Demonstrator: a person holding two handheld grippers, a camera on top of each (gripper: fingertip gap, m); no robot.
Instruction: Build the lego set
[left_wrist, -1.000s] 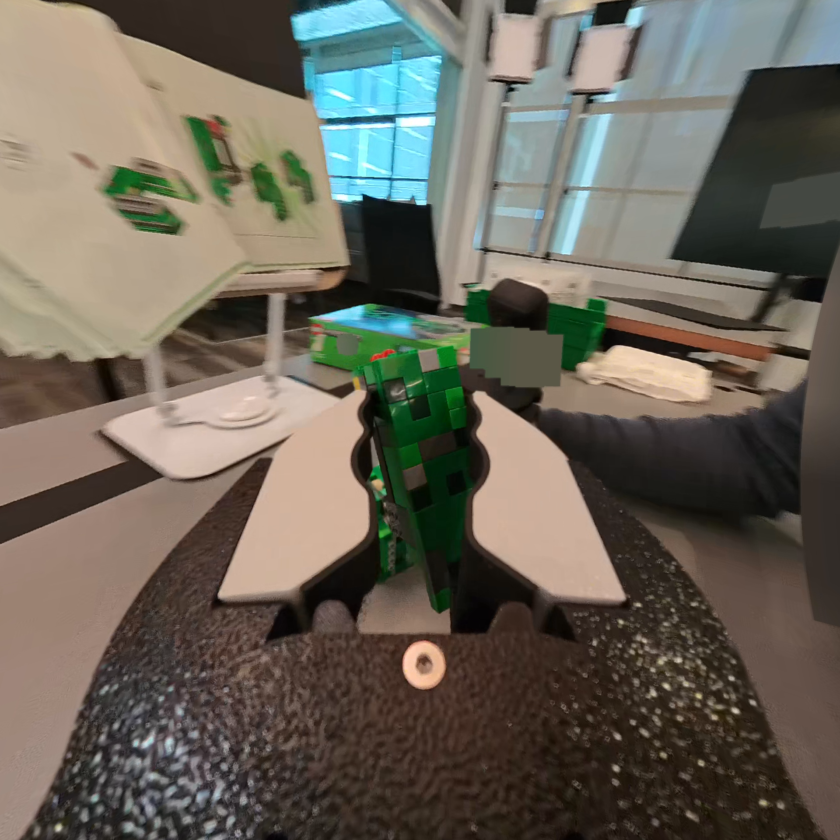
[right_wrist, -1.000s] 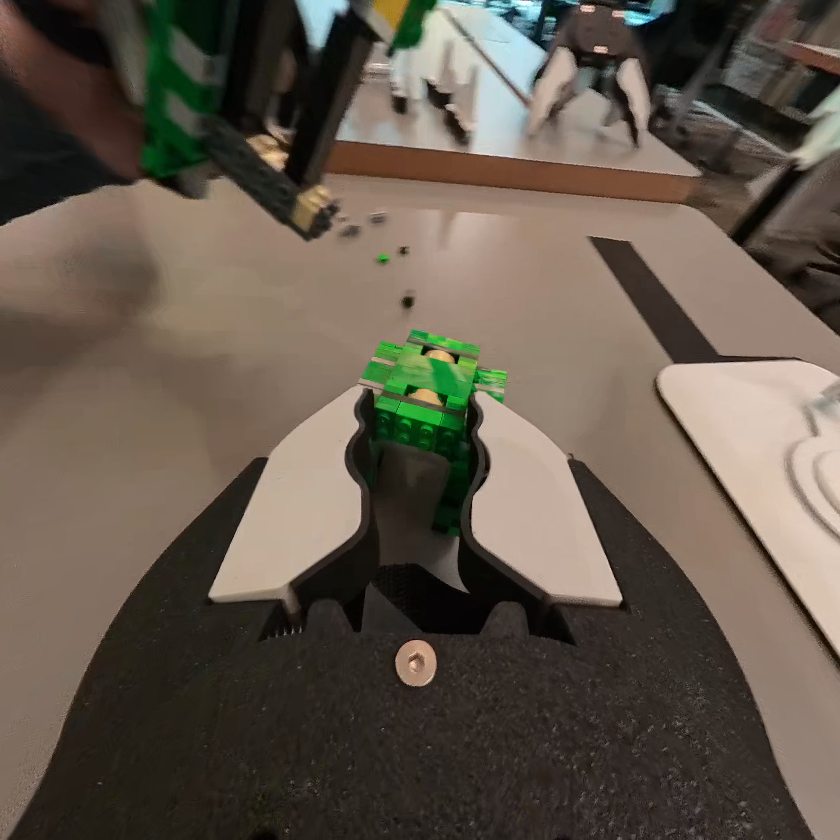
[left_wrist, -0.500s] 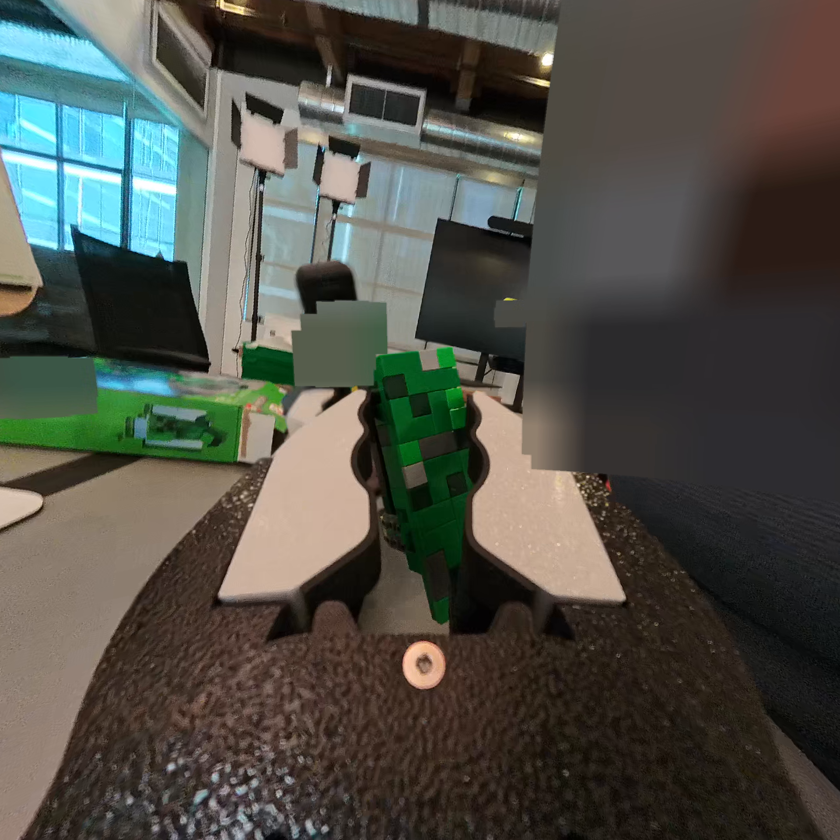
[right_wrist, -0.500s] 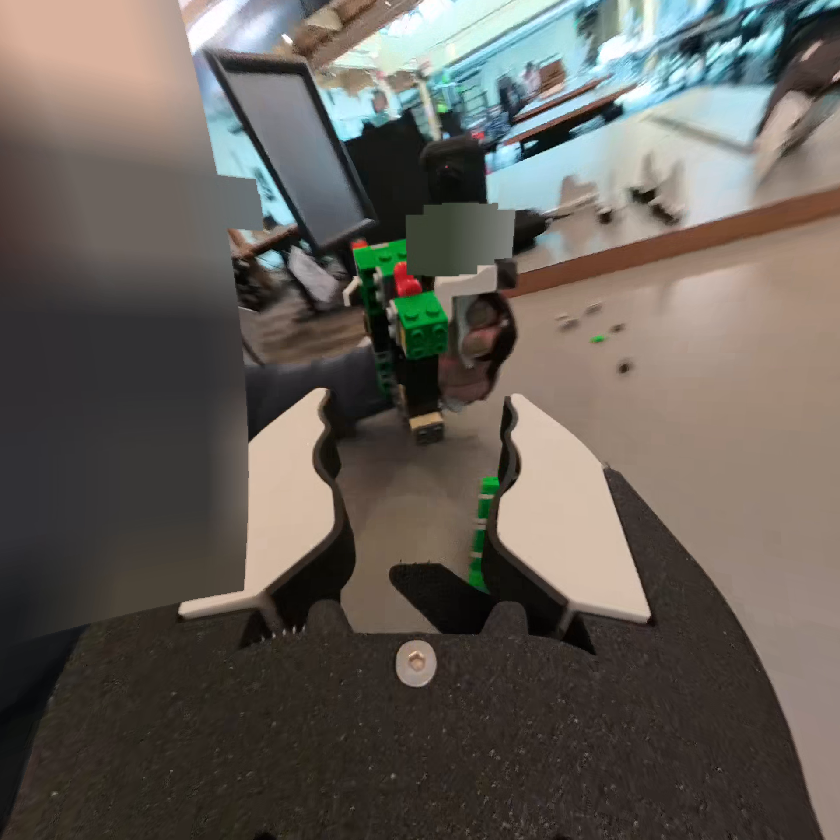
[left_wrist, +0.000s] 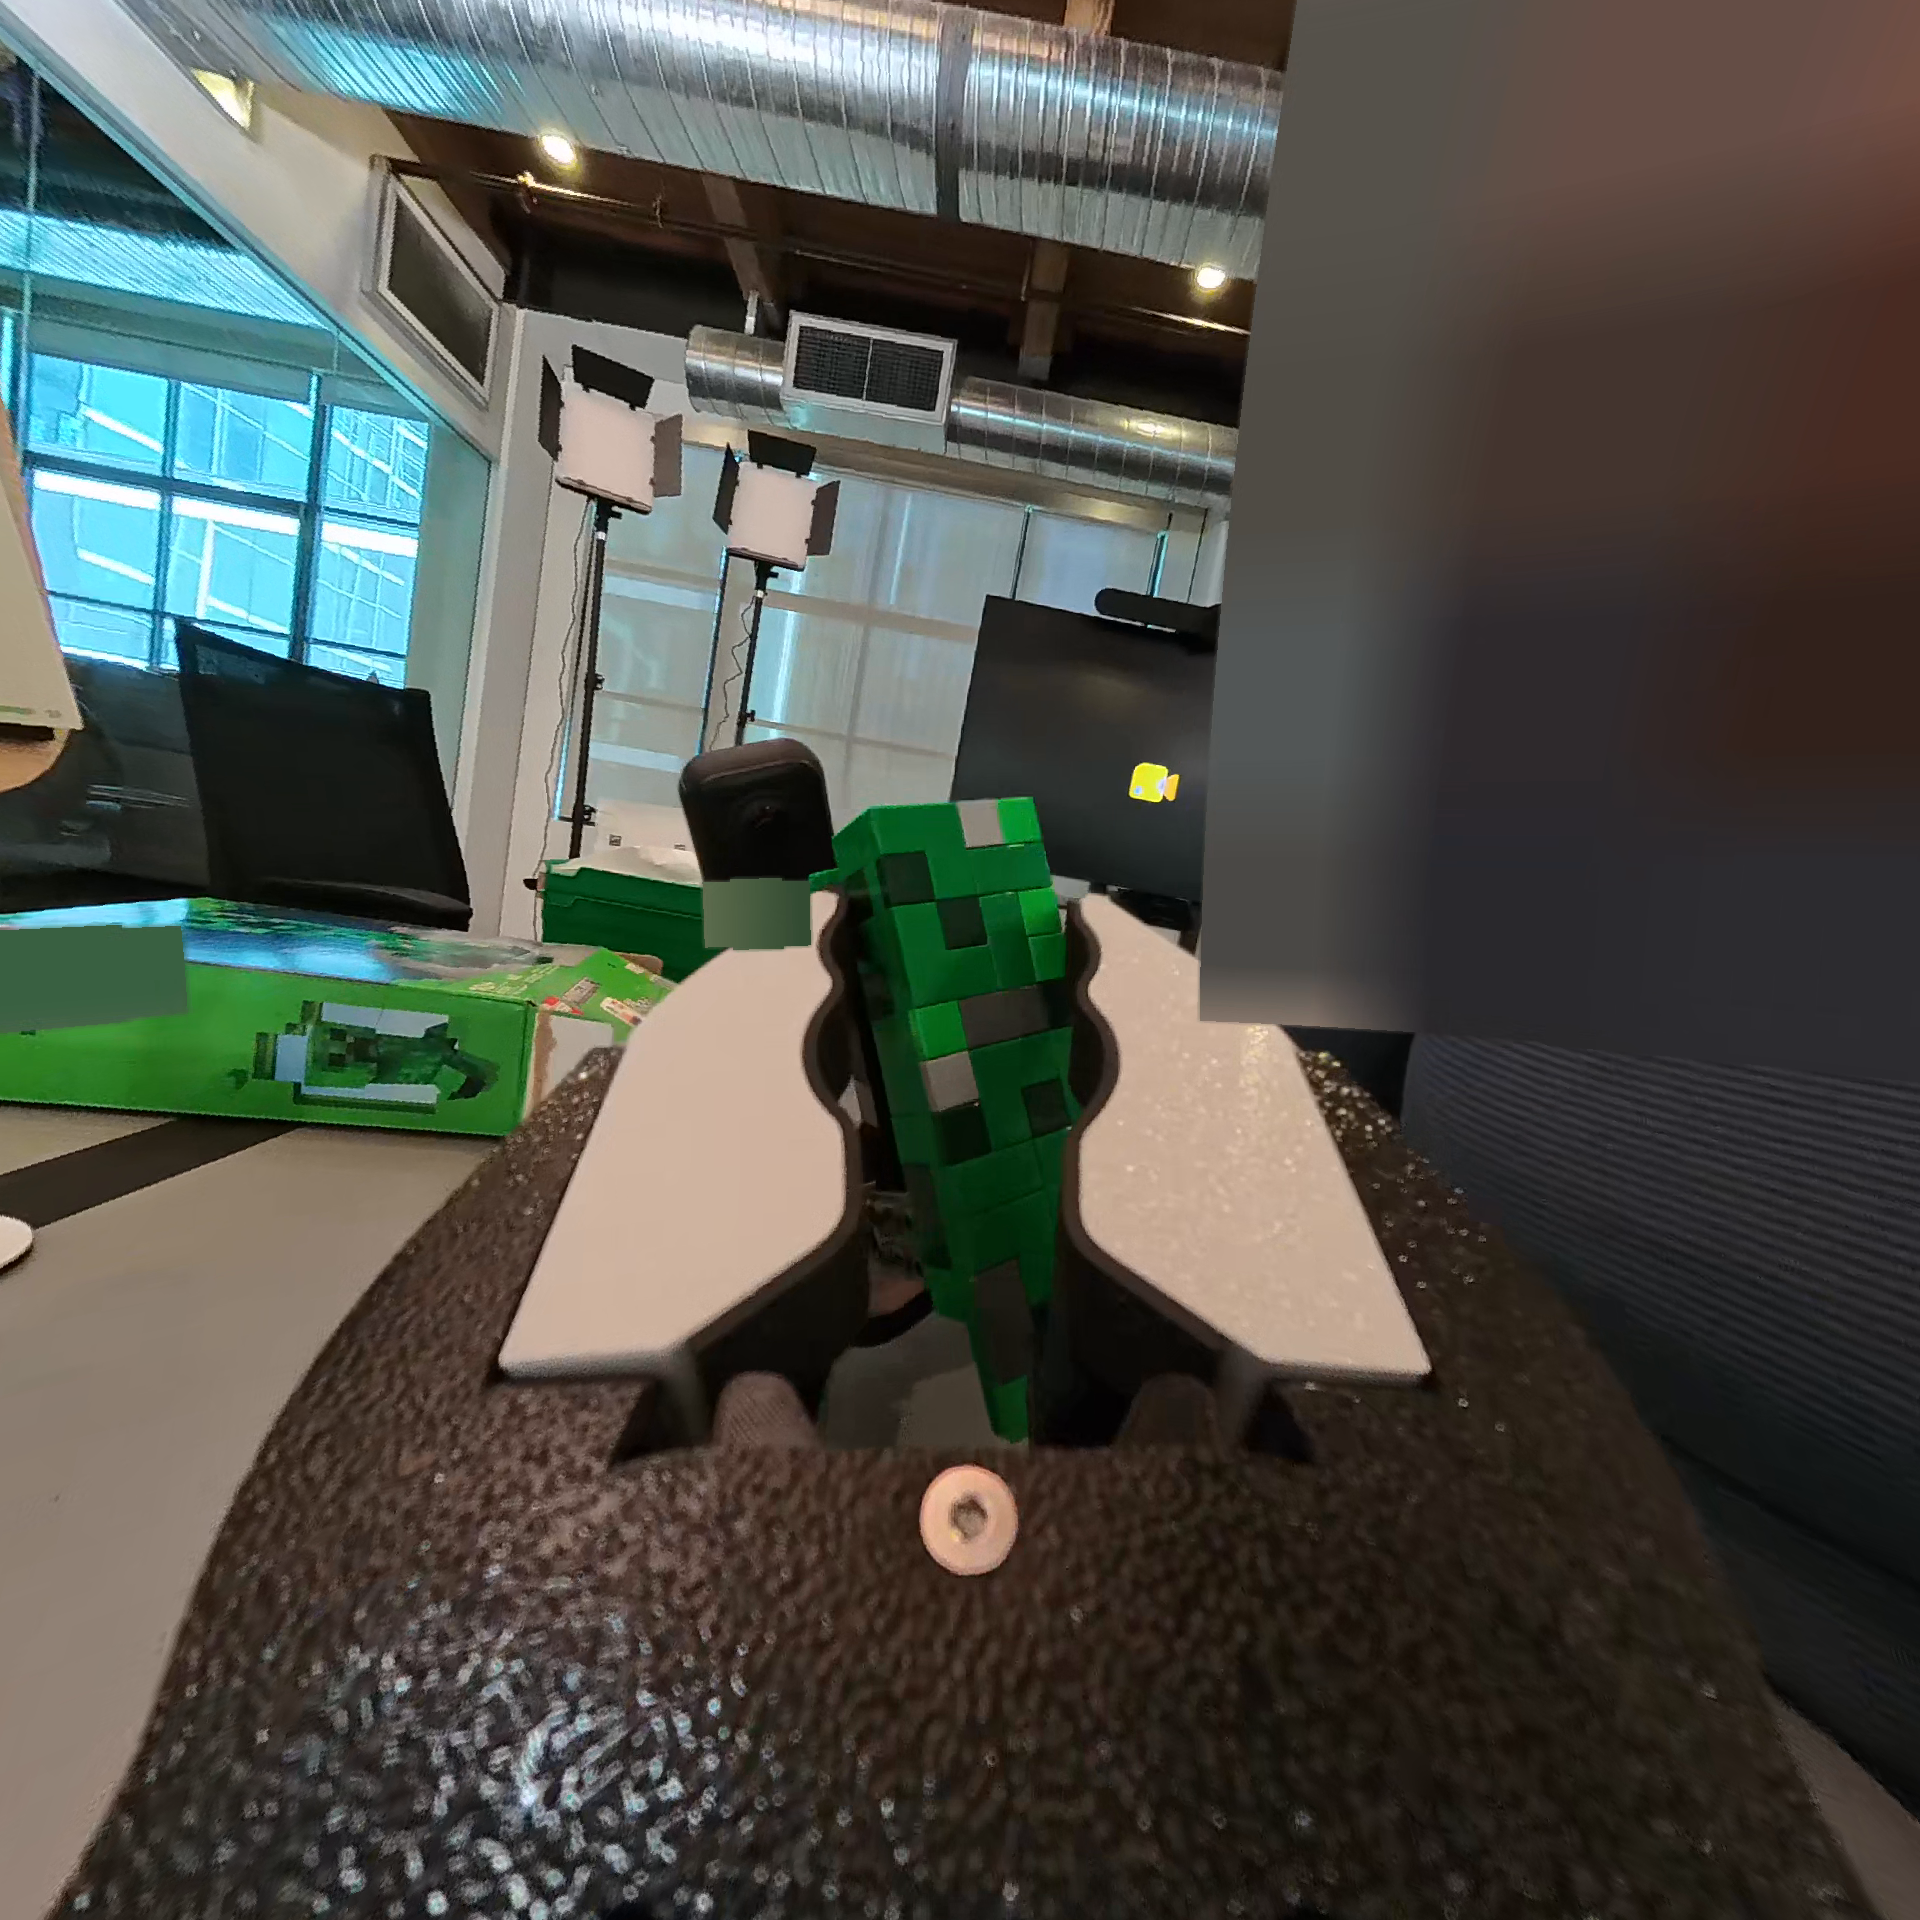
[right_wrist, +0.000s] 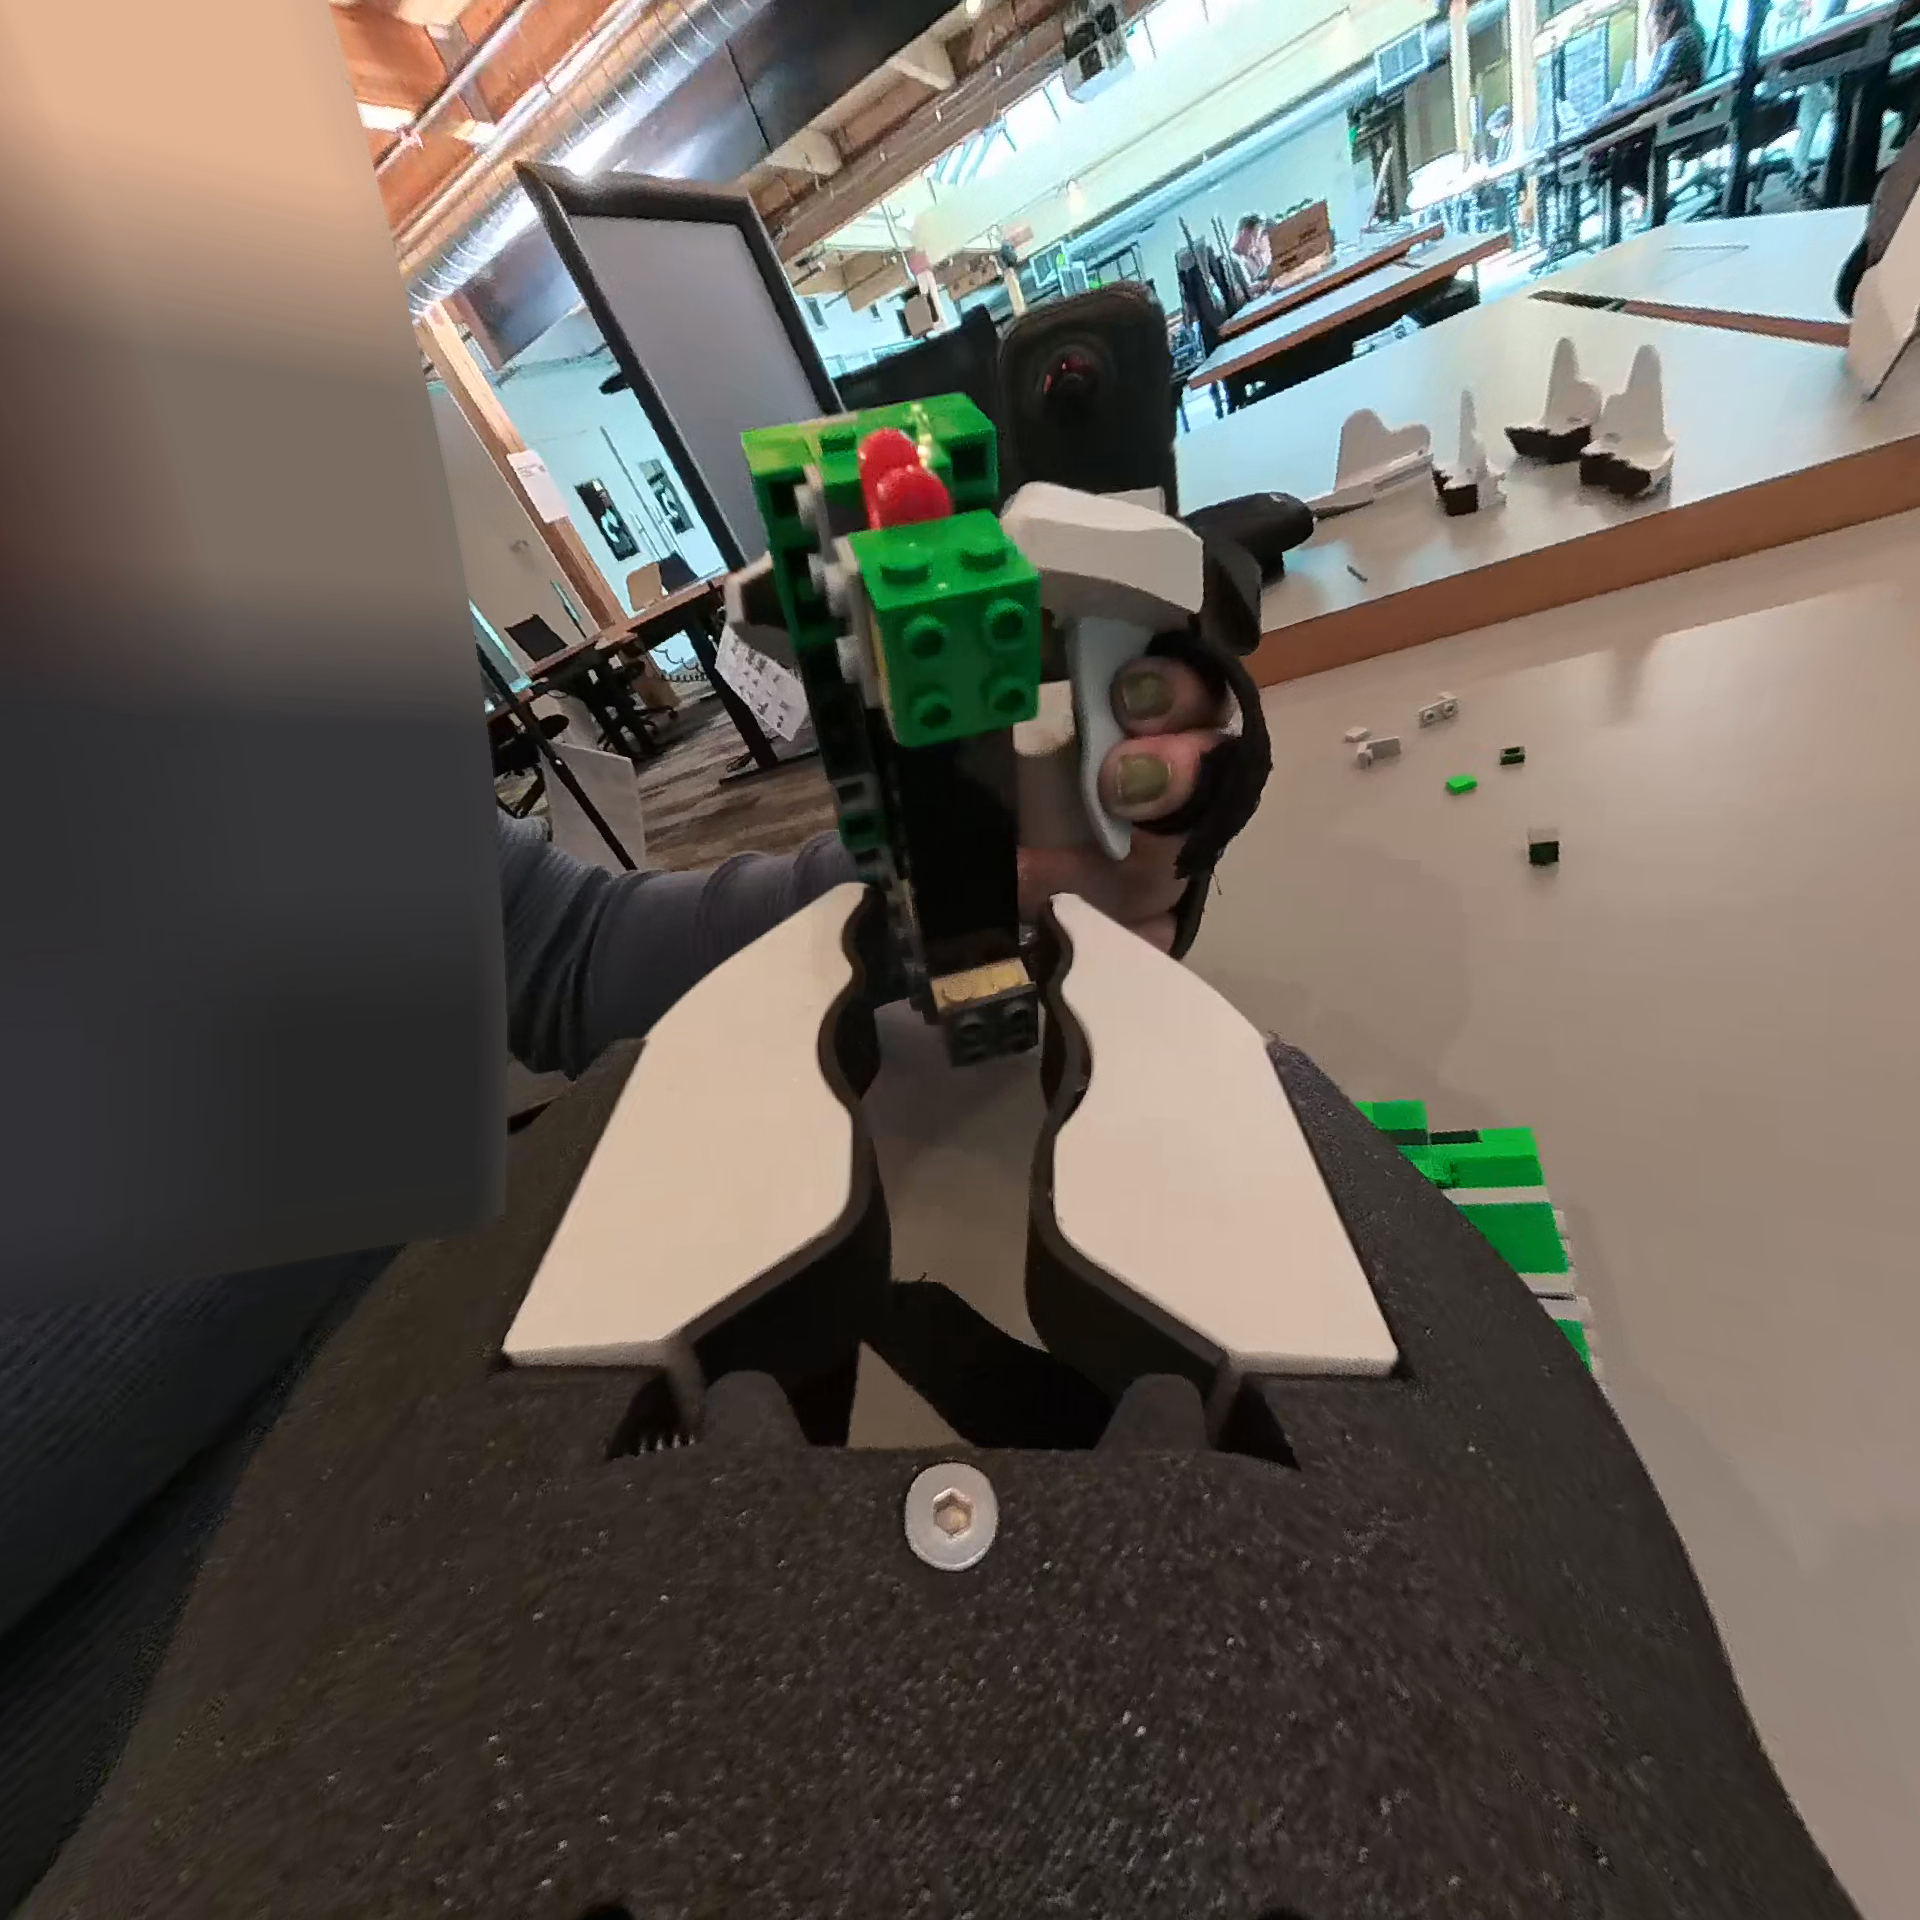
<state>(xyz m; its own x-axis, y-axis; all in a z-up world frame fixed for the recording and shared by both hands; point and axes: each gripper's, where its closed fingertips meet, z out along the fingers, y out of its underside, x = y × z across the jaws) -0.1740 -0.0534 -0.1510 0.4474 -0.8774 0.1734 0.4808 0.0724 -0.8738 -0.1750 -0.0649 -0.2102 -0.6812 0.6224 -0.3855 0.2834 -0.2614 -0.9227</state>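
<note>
Left gripper (left_wrist: 961, 1039) clamped on the green lego column (left_wrist: 971, 1049), lifted off the table (left_wrist: 156, 1351), long axis running away from the camera toward 12 o'clock and tipped slightly right. Seen from the right wrist view, same column (right_wrist: 914, 665) upright at 12 o'clock, black lower end (right_wrist: 987, 1013) dropping in between the tips of the right gripper (right_wrist: 956, 935) — fingers apart, nothing visibly pinched, contact with that end hard to tell. Second green lego block (right_wrist: 1475, 1216) flat on the table at 3 o'clock, just beside the right gripper, nearer it than the left. Loose small pieces (right_wrist: 1460, 784) scattered farther off at 2 o'clock. Likely hinge of the next move — right gripper closing squarely across the column's hanging end.
</note>
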